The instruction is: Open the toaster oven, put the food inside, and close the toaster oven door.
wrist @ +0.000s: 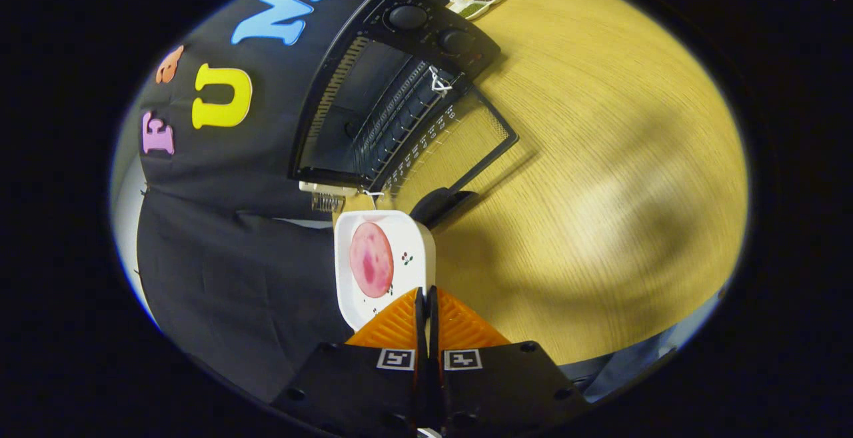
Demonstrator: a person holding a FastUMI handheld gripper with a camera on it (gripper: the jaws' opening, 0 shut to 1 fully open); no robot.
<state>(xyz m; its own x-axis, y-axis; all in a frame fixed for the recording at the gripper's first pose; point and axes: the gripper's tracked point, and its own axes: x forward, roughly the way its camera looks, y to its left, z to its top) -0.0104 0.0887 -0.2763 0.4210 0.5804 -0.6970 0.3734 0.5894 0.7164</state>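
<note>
With jaws pinching one plate [383,261]

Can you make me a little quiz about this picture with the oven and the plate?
1. True or false: the oven door is open.
2. What are the tongs pinching? A) the plate B) the door handle C) nothing
3. Fill in: the food lies on the ____.

Key: 1 true, the door hangs open over the table. 2 A, the fingers are closed on the plate's near rim. 3 plate.
</note>
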